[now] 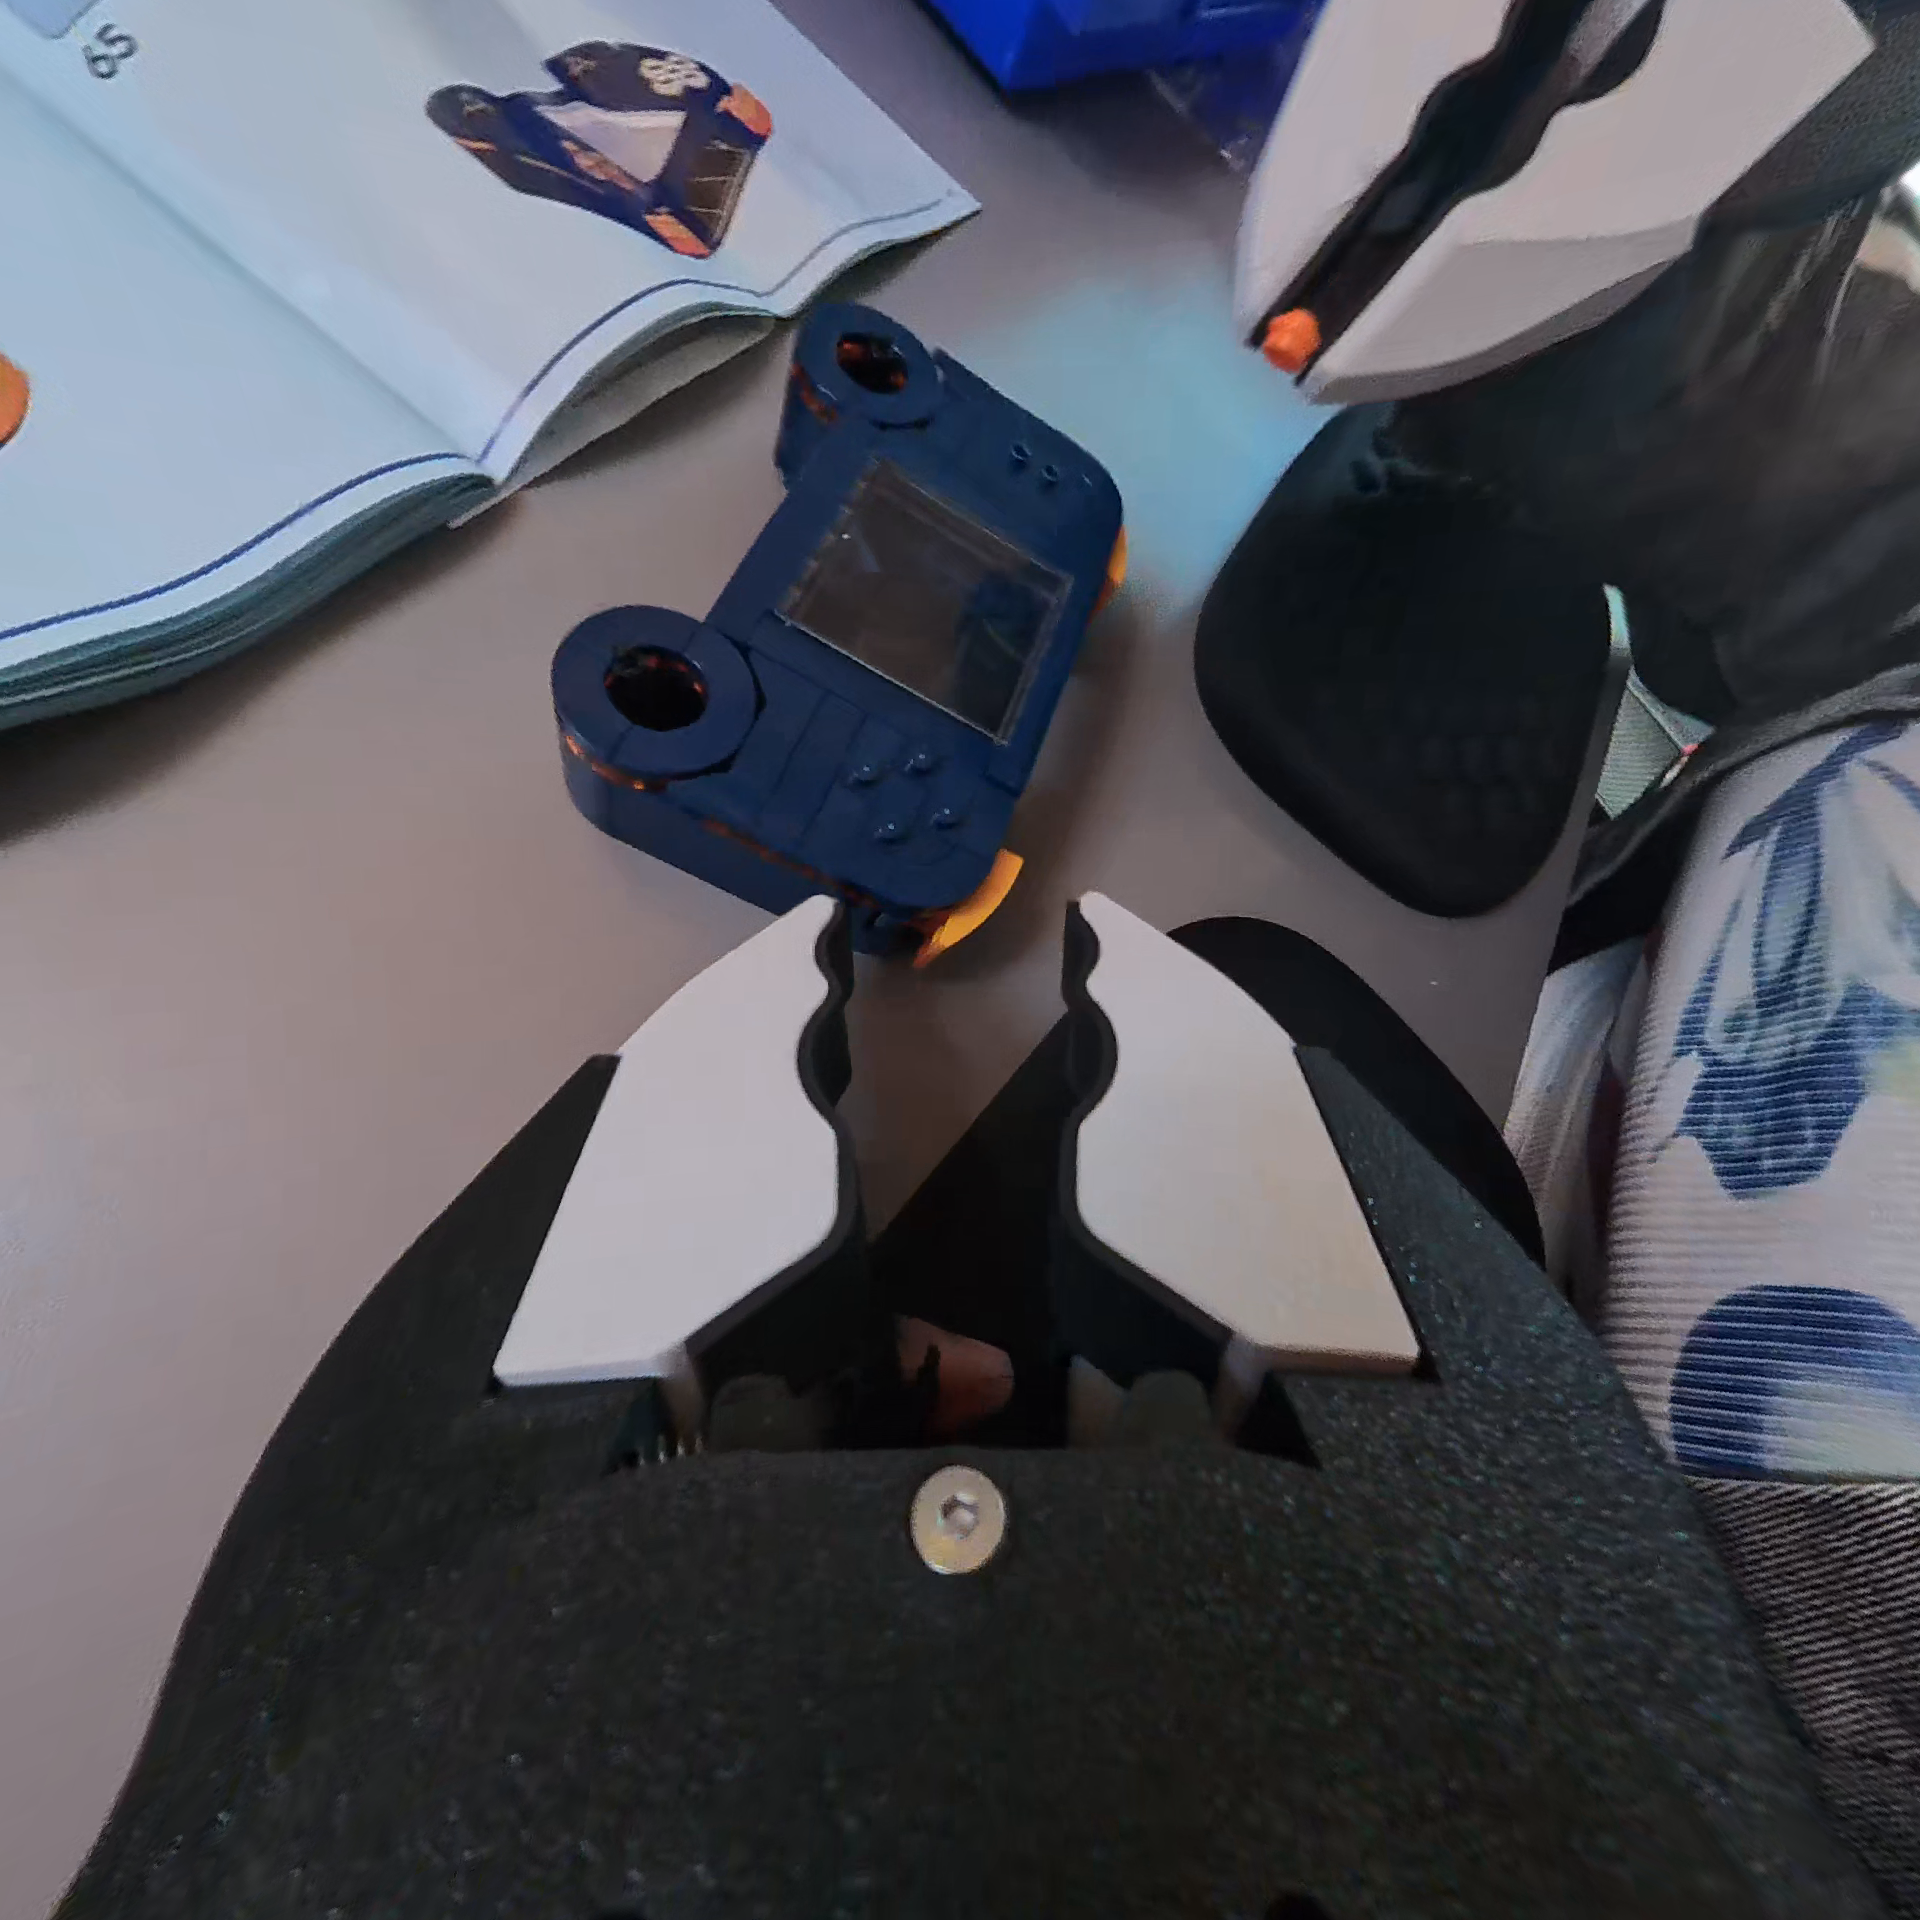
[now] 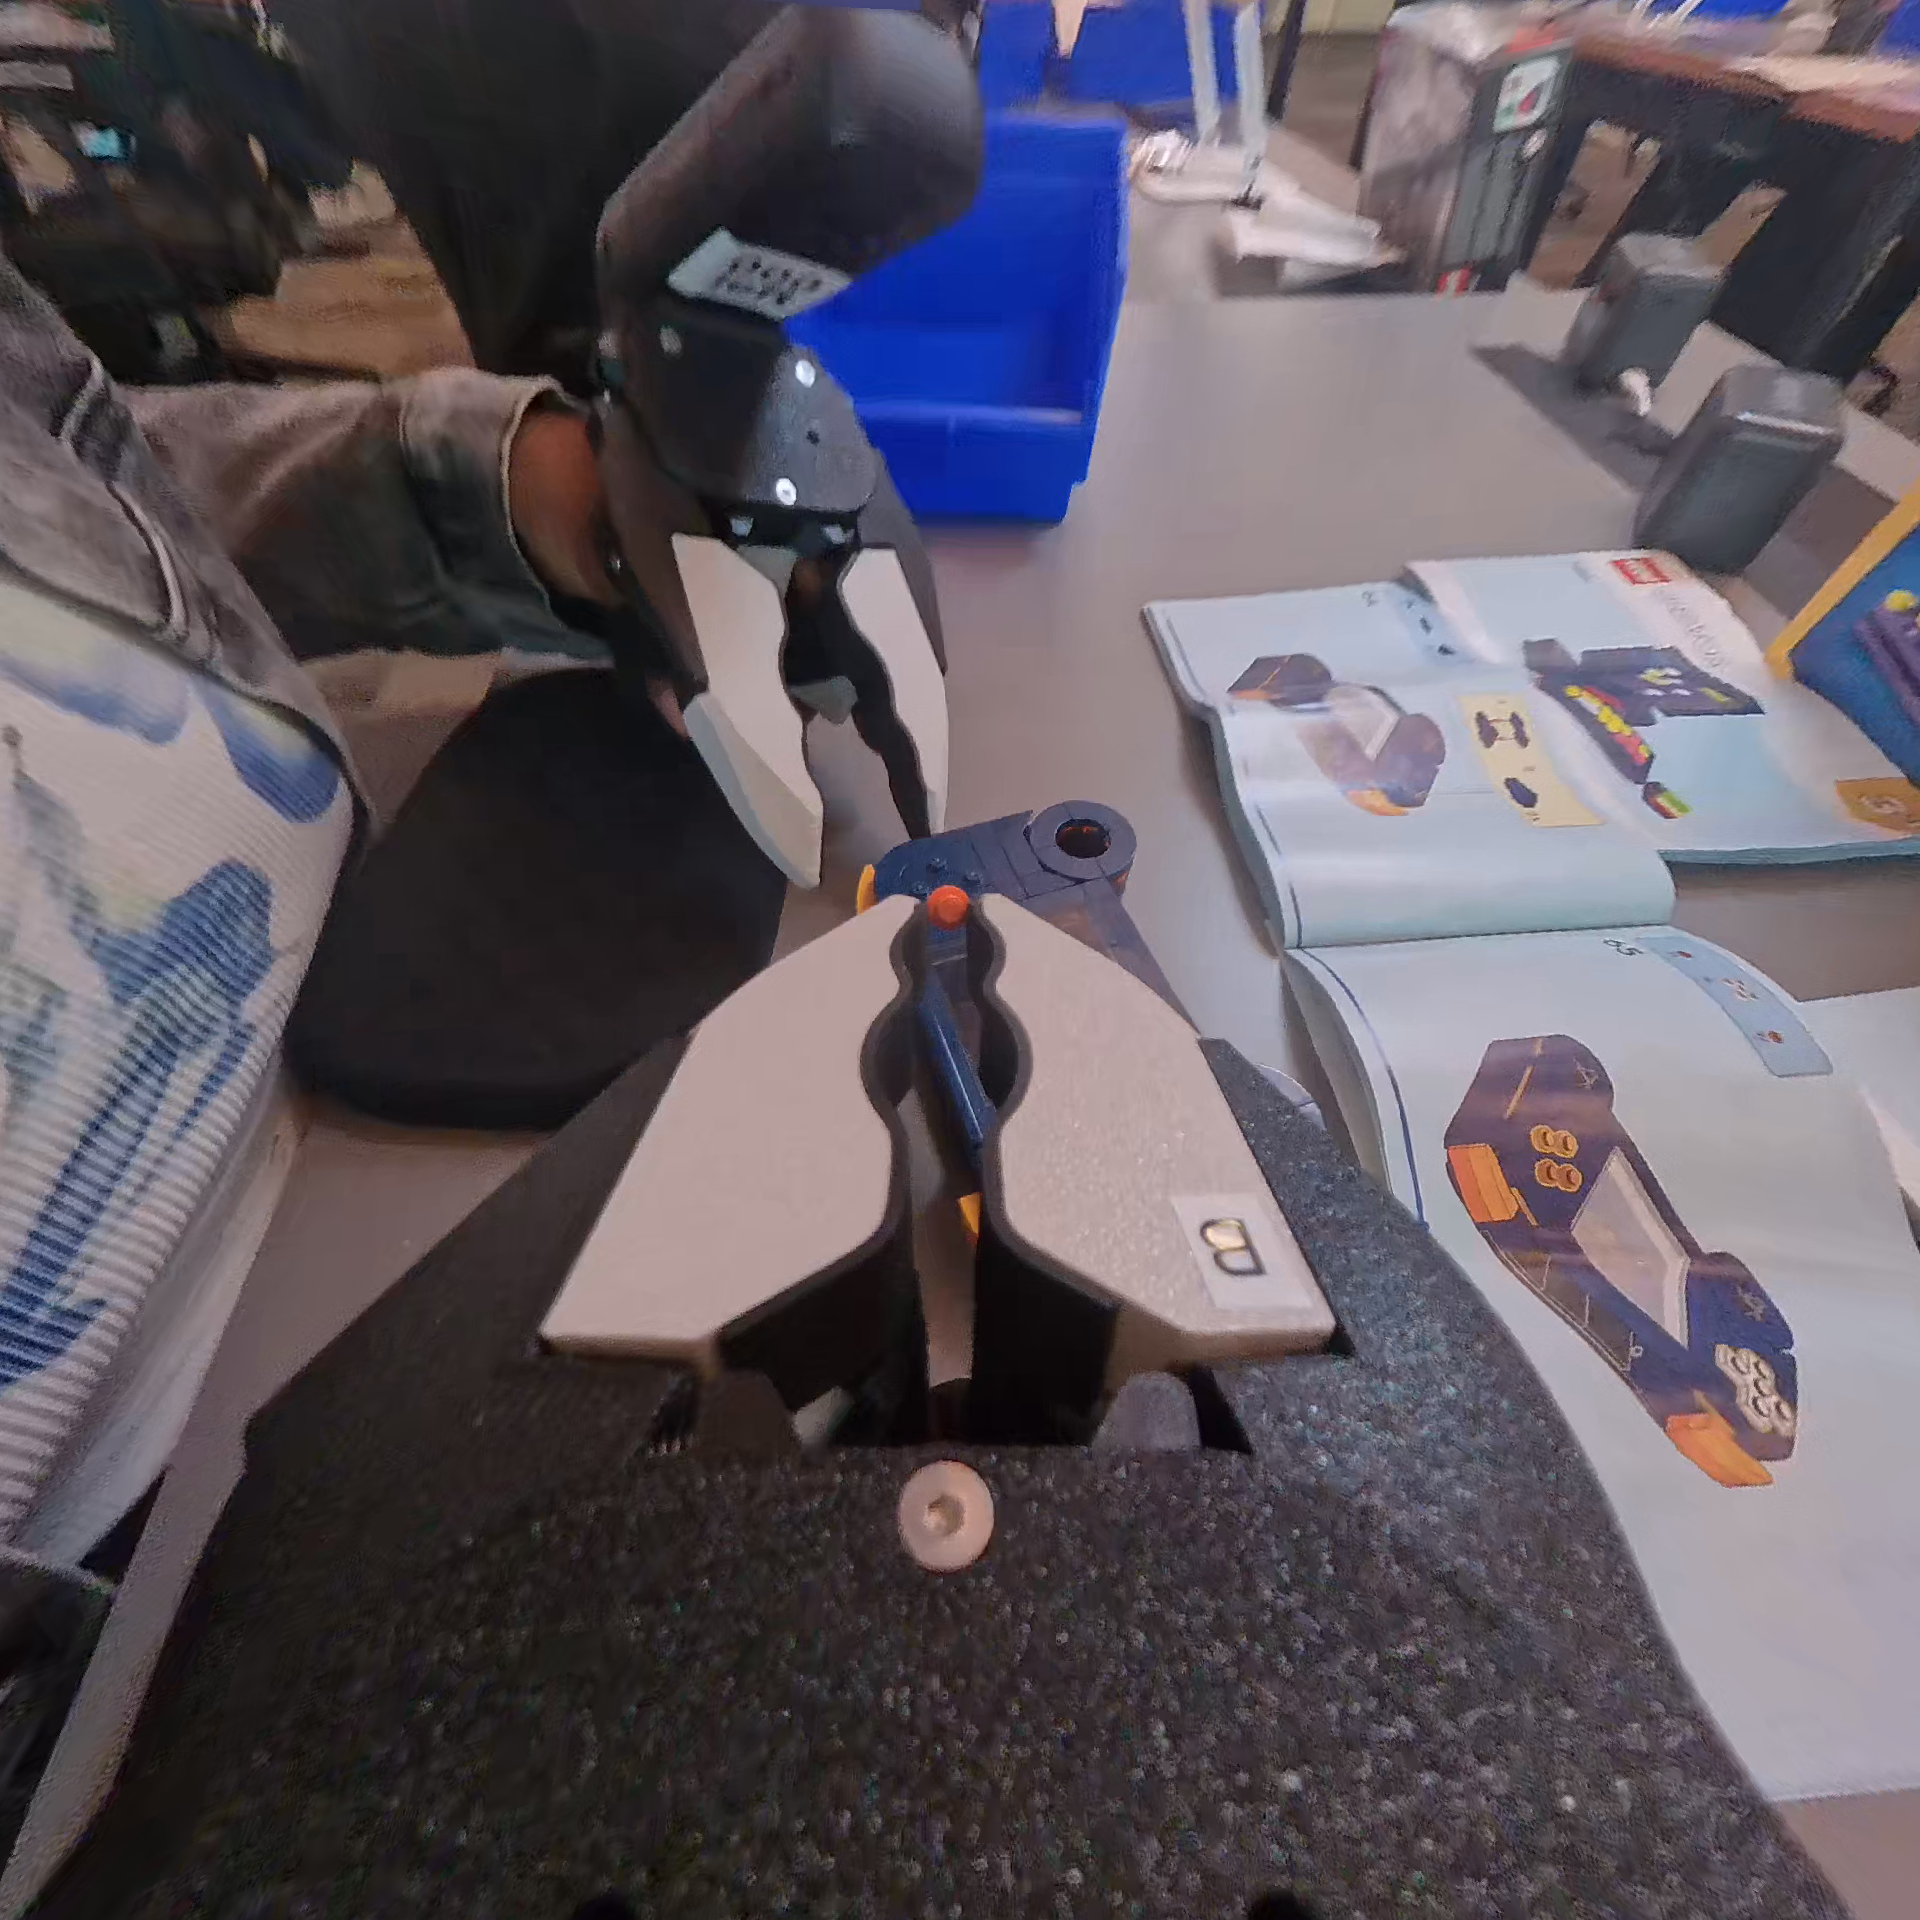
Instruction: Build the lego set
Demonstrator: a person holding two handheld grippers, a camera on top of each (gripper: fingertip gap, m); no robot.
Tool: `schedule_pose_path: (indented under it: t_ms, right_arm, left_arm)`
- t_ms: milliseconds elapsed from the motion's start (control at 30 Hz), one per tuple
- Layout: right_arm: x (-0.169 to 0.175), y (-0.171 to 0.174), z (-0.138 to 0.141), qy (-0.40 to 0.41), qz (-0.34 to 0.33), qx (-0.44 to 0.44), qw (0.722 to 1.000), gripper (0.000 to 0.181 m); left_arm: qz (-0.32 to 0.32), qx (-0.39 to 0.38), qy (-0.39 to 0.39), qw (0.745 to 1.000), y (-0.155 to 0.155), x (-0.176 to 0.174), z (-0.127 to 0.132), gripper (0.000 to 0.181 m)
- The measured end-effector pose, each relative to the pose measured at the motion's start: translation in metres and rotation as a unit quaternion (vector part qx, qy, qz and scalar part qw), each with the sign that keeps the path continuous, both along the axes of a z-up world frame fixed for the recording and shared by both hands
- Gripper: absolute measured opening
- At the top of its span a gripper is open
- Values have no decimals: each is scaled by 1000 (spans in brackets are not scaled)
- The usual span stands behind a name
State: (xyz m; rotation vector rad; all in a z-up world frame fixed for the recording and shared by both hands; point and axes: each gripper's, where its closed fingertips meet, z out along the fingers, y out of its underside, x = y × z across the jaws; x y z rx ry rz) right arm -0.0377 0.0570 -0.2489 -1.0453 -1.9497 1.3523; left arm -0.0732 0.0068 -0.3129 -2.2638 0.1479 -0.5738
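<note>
A dark blue lego model (image 1: 862, 665) with a clear window, two round holes and orange corner pieces lies flat on the grey table (image 1: 312, 935). My left gripper (image 1: 951, 920) is open and empty, its tips just short of the model's near orange corner. My right gripper (image 2: 945, 920) is shut on a small orange stud piece (image 2: 947, 906) with a dark blue part behind it between the fingers. It shows at the upper right of the left wrist view (image 1: 1288, 348), hovering beside the model. The model also shows past the right gripper's tips (image 2: 1039, 847).
An open instruction booklet (image 1: 312, 364) lies left of the model and also shows in the right wrist view (image 2: 1558, 935). A blue bin (image 2: 997, 343) stands farther back. A black padded case (image 1: 1403, 707) sits at the right of the model. A person's patterned clothing (image 1: 1766, 1039) is close. Spacing between my two grippers at the tips: around 9 cm.
</note>
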Motion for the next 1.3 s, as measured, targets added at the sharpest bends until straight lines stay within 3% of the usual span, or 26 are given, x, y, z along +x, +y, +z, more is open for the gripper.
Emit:
schedule_pose_path:
  t_ms: [233, 367, 567, 1300]
  right_arm:
    - [-11, -15, -26, -95, 73, 107, 987, 6]
    - [-23, -18, -46, -154, 101, 181, 966, 6]
    - [-32, -23, -53, -211, 133, 249, 936, 7]
    - [-33, -21, -62, -287, 139, 329, 889, 6]
  left_arm:
    - [-14, 19, -14, 1000, 0, 4, 6, 34]
    - [-25, 16, -18, 999, -1, 7, 5, 32]
    - [-40, 22, -38, 998, -2, 11, 7, 30]
    - [-43, 23, -48, 998, -2, 12, 7, 29]
